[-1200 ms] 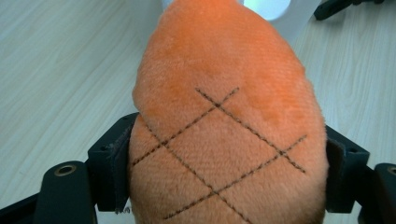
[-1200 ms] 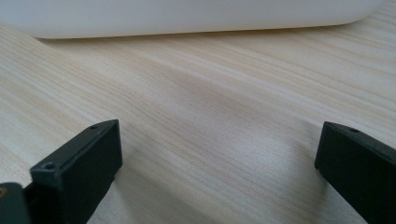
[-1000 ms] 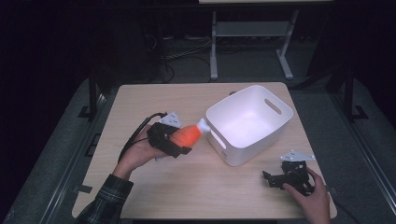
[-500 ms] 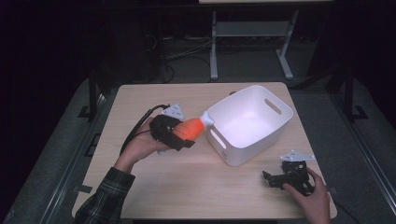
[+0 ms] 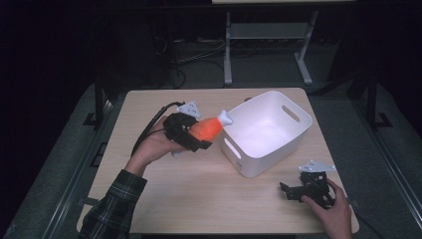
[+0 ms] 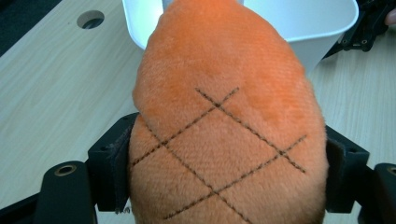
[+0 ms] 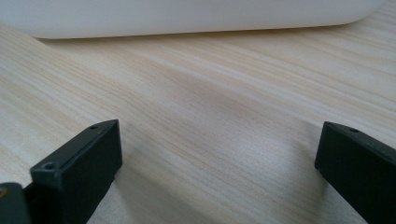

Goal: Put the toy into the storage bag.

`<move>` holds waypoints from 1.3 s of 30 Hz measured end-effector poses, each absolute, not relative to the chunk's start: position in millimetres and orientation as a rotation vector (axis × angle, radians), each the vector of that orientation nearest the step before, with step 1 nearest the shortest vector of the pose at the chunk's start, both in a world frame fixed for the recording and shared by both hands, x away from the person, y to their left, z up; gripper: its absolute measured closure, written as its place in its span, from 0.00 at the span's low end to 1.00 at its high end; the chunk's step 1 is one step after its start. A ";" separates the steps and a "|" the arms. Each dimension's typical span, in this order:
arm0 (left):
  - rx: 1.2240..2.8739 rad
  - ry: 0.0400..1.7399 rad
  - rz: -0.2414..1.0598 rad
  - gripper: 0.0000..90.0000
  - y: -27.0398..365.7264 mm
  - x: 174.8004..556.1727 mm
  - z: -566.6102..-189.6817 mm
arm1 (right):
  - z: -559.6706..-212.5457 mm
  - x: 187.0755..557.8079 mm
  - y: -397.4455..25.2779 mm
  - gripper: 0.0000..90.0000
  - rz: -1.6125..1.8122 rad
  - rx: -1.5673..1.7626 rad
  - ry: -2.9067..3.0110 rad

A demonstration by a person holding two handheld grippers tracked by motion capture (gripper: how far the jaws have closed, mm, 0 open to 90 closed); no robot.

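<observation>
The left tongs (image 5: pixel 201 137) pinch an orange plush drumstick (image 5: pixel 208 128), a fuzzy toy stitched with dark crossing lines and tipped with a white bone end, held above the desk (image 5: pixel 199 199) with that end at the rim of the white bin (image 5: pixel 293 134). The right tongs (image 5: pixel 291 191) rest on the desk near the bin, spread wide with nothing between them.

One desk (image 5: pixel 199 199) carries the work. On it stands one white bin (image 5: pixel 266 132) with two slot handles. There is one orange plush drumstick (image 5: pixel 206 128) with one white bone end. Two tools are in view, the left tool (image 5: pixel 191 130) and the right tool (image 5: pixel 298 191), and two hands.
</observation>
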State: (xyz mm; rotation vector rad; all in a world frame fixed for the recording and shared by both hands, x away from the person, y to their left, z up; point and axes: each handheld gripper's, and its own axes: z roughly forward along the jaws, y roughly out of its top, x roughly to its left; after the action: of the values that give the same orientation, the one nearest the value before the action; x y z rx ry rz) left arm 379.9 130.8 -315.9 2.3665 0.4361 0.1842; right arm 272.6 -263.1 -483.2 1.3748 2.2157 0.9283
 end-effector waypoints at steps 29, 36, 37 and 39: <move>2.382 0.410 0.188 0.24 93.6 410.8 -298.3 | -483.1 272.4 -263.0 0.00 0.929 1.377 2.216; 2.383 0.410 0.188 0.24 79.9 419.5 -295.3 | -483.1 272.4 -263.0 0.00 0.929 1.377 2.216; 2.383 0.410 0.188 0.24 79.9 419.5 -295.3 | -483.1 272.4 -263.0 0.00 0.929 1.377 2.216; 2.382 0.412 0.193 0.24 76.7 421.9 -295.1 | -483.1 272.4 -263.0 0.00 0.929 1.377 2.216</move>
State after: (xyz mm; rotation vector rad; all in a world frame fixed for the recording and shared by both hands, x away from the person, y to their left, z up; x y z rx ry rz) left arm 421.9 76.7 -295.1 2.3825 0.4124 0.1927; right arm 272.4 -263.0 -483.1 1.3773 2.2158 0.9289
